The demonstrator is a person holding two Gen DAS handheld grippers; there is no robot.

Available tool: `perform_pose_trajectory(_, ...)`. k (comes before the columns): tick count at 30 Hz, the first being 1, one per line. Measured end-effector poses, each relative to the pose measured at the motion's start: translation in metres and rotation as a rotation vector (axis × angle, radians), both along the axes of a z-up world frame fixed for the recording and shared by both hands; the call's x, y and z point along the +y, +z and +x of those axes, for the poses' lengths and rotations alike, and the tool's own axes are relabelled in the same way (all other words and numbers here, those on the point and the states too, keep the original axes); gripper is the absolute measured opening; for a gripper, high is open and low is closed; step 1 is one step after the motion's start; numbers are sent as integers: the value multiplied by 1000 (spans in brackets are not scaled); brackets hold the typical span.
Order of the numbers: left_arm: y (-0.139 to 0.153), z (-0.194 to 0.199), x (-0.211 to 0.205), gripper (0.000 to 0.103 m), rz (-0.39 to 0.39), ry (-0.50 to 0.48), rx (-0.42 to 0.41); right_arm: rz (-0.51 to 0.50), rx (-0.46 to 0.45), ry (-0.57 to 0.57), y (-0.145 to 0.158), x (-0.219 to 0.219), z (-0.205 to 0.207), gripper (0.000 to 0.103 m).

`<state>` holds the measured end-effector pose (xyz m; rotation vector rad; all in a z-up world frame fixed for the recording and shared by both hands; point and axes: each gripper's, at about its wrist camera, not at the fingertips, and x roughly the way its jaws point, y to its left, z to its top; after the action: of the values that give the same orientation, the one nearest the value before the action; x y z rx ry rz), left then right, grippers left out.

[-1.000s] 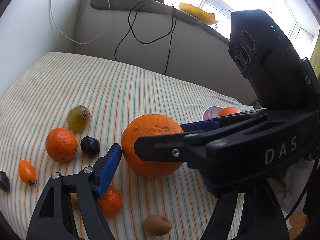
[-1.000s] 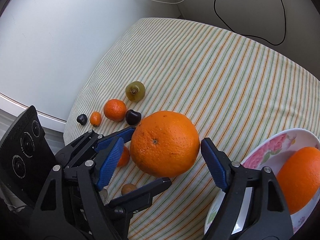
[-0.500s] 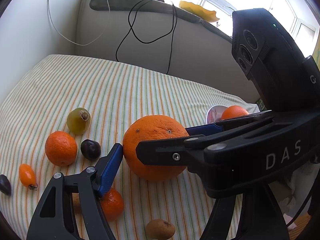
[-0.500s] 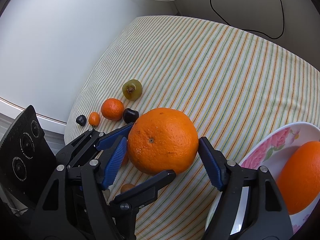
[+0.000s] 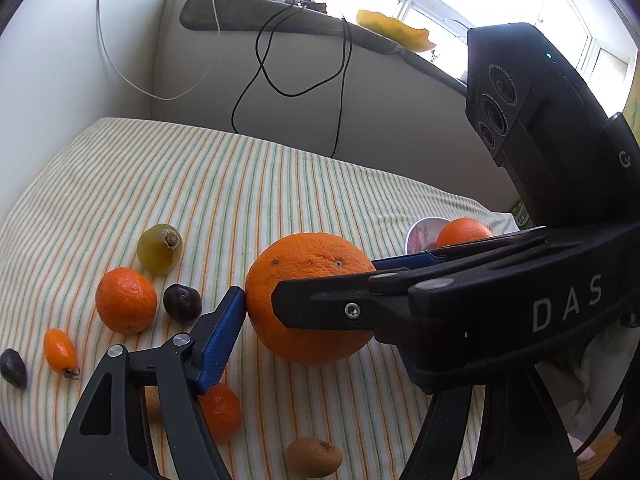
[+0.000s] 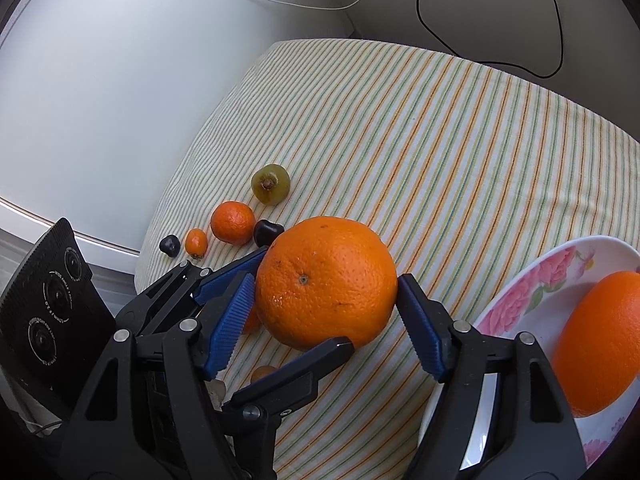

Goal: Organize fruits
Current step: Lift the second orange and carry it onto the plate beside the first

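Note:
A big orange [image 5: 308,276] [image 6: 332,256] rests on the striped cloth [image 6: 420,152]. My right gripper [image 6: 325,285] is shut on it, one blue pad on each side. My left gripper [image 6: 300,300] comes in from the left and also holds it. Its left pad [image 5: 224,328] touches the peel, and its other finger [image 6: 304,368] lies against the near side. In the left wrist view the right gripper's black finger [image 5: 340,308] crosses the front of the orange. A second orange [image 6: 600,344] lies on the floral plate [image 6: 532,280] at the right.
Left of the big orange lie a green fruit [image 6: 271,184], a mandarin [image 6: 233,222], a dark cherry [image 6: 267,231], a kumquat [image 6: 196,241] and another dark fruit [image 6: 169,245]. A small mandarin [image 5: 220,412] and a brown fruit [image 5: 314,456] lie nearer. Cables hang on the back wall.
Both grippers' jaws have closed in a little until the pads meet the big orange. The orange and the other fruit have stayed where they were.

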<state>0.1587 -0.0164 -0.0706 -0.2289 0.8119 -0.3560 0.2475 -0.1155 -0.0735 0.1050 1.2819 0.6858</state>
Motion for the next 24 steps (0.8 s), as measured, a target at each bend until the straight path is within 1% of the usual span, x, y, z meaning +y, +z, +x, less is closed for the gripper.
perform_pose_trajectory(12,17,-12,-9,71,6,-7,-45,25,-28,-22,20,-13,-11,75)
perform_pose_trajectory(24,34,-31,-31,71,4,-52,-88,34,-65,-60,39,-38,-36,75)
